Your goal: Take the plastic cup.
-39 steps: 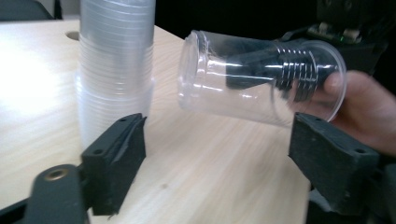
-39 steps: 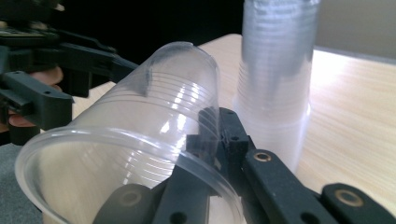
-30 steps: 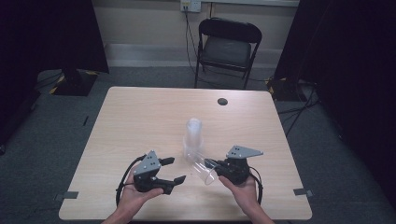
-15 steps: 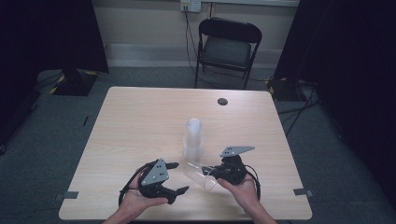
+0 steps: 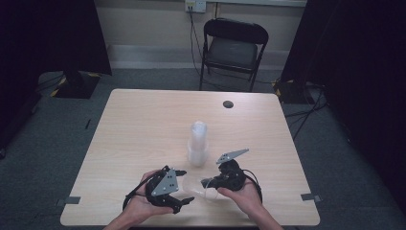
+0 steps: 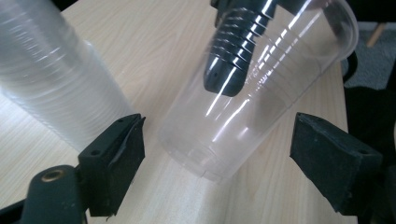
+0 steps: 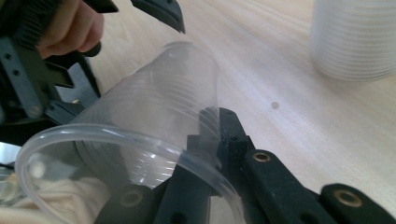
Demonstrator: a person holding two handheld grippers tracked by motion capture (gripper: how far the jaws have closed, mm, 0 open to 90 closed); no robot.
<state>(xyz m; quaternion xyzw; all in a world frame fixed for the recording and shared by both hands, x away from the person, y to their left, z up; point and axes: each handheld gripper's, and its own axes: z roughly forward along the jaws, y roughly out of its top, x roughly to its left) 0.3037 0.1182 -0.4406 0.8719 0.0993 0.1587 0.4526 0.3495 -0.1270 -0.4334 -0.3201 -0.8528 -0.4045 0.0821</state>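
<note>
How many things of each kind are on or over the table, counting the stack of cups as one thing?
Single clear plastic cup: 1
Stack of clear plastic cups: 1
Handheld grippers, left gripper and right gripper: 2
Round dark grommet in the table top: 1
Total: 5

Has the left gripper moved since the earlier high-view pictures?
Yes. The left gripper has dropped toward the table's near edge, away from the cup stack. Its jaws have just been opening, apart from the clear cup between them.
</note>
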